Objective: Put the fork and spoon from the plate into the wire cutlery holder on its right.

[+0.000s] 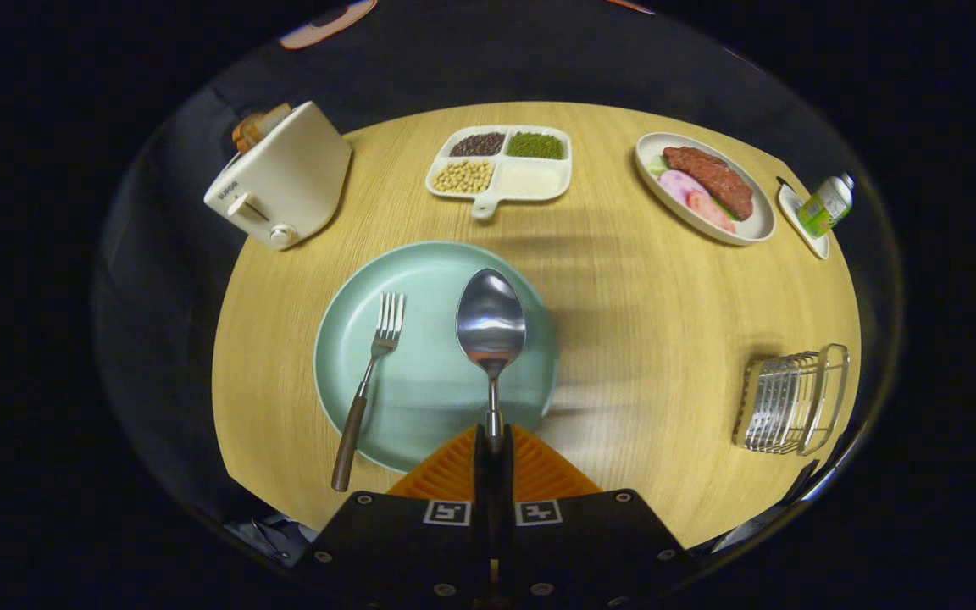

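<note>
The gripper (492, 440) is clamped on the spoon (490, 318) handle (bowl pointing forward, over the green plate (429, 398)). The fork (369, 381) lies on the plate; the wire cutlery holder (793, 400) stands well to the right.
</note>
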Tool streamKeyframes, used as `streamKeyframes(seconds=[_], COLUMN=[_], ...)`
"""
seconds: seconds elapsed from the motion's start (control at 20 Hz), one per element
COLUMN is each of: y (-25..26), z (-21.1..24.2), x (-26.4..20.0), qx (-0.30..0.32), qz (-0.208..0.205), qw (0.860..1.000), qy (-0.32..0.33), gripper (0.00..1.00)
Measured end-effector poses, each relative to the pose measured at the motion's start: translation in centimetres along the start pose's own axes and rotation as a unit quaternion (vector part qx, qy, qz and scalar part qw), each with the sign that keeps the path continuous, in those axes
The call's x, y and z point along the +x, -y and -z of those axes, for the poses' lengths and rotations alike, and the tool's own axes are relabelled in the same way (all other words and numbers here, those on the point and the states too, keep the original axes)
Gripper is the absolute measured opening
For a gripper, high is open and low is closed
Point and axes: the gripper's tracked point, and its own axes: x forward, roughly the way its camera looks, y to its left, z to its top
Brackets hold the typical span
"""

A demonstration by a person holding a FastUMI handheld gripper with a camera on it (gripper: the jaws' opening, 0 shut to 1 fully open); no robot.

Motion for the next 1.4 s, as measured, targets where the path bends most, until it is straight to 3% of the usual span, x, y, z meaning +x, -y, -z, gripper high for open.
streamKeyframes(seconds=[0.35,0.65,1.05,1.25,1.4], y=[10.9,20.3,23.3,22.7,21.8], z=[1.8,4.3,3.2,-1.0,-5.1], x=[-6.3,-8.2,-8.3,-9.3,-10.9], qx=[0.070,0.102,0.084,0.073,0.044], qz=[0.055,0.111,0.105,0.068,0.049], qw=[0.995,0.988,0.990,0.989,0.979], qy=[0.041,0.028,0.034,0.107,0.194], gripper=[0.05,0.05,0.10,0.12,0.18])
